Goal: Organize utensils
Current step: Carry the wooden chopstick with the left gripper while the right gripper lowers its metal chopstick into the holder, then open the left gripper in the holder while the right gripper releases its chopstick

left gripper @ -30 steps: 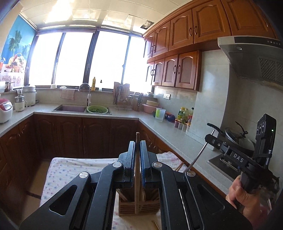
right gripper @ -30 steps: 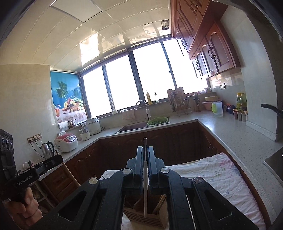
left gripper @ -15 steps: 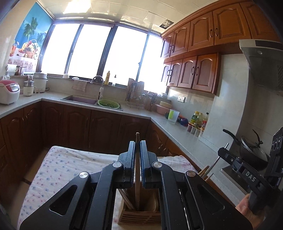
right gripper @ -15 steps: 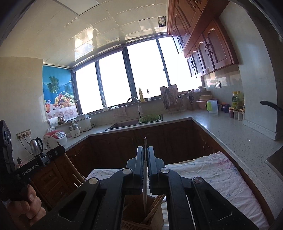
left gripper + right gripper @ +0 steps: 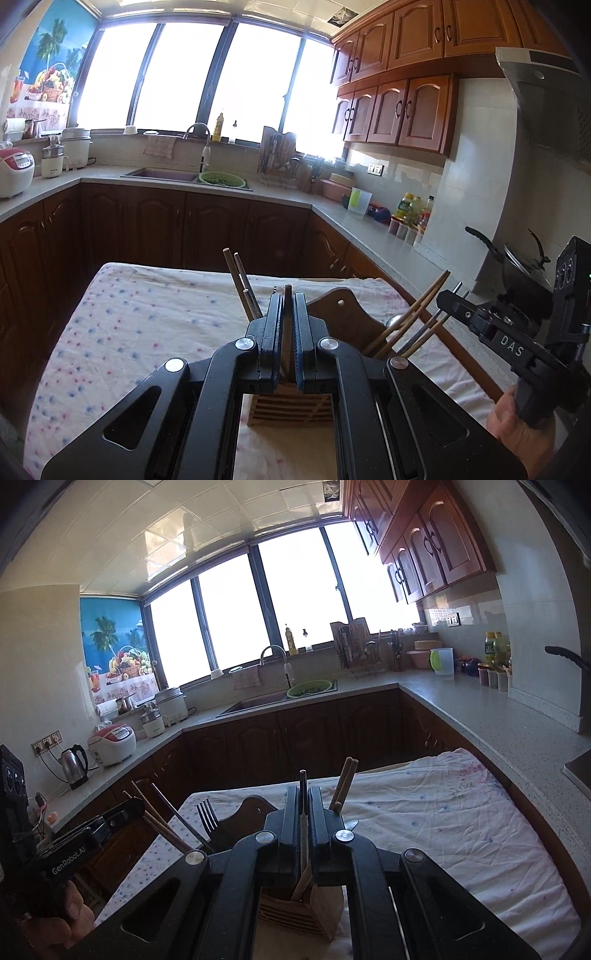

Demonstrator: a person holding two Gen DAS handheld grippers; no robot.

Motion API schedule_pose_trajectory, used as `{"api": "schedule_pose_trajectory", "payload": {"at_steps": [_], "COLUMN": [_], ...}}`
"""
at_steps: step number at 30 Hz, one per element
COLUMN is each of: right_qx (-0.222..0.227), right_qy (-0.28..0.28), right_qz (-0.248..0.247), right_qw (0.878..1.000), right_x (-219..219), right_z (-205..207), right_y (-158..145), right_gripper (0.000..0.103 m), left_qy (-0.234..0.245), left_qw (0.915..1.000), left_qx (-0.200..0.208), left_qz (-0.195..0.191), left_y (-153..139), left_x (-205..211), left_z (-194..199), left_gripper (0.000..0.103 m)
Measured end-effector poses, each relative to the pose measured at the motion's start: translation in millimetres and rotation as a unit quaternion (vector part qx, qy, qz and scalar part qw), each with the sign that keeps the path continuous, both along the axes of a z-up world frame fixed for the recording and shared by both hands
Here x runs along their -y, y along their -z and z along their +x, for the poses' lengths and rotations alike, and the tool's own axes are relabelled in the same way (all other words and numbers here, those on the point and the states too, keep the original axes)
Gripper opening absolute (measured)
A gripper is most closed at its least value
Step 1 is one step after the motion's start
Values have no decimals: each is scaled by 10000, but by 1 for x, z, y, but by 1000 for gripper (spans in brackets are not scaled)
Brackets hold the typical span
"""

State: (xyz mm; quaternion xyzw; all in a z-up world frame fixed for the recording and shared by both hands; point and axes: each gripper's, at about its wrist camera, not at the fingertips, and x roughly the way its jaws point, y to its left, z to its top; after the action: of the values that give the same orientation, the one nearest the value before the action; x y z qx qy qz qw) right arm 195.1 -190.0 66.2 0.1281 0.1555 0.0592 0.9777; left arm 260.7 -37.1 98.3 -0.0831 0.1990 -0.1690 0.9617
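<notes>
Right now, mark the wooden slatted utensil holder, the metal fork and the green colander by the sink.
wooden slatted utensil holder (image 5: 288, 408): left wrist view, on its slatted front wall.
metal fork (image 5: 207, 818): right wrist view, on its tines.
green colander (image 5: 309, 689): right wrist view, on its near rim.

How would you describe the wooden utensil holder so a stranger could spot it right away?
Start at the table draped in a speckled white cloth in the middle of the kitchen. Near its front edge stands the wooden utensil holder, a slatted box. It alone has chopsticks and a fork sticking up from it.
</notes>
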Motion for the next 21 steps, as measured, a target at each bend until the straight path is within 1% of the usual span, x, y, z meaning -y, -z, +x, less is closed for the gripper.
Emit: {"api": "schedule_pose_trajectory", "payload": {"at_steps": [2,14,19,21], "right_qx": [-62,-99,-66,-35], "right_qy": [-42,-23,-52,-47], "right_qz": [23,47,113,133], "right_qw": [10000,9999,9999,9999], "right_x": [-2,-3,0,0], "right_z": [1,1,0,-2], "right_y": [4,5,5,3], "right_gripper": [4,5,9,10], "left_qy": [4,-28,1,4], "left_qw": [10000,9998,9995,9994], "left_qx": [4,-154,-226,-198], "left_qz": [-4,-105,-225,-282], "left_y": [0,3,0,-3], "left_x": [0,-5,-9,-12], "left_z": [-1,3,3,0], "left_gripper": [4,5,5,6]}}
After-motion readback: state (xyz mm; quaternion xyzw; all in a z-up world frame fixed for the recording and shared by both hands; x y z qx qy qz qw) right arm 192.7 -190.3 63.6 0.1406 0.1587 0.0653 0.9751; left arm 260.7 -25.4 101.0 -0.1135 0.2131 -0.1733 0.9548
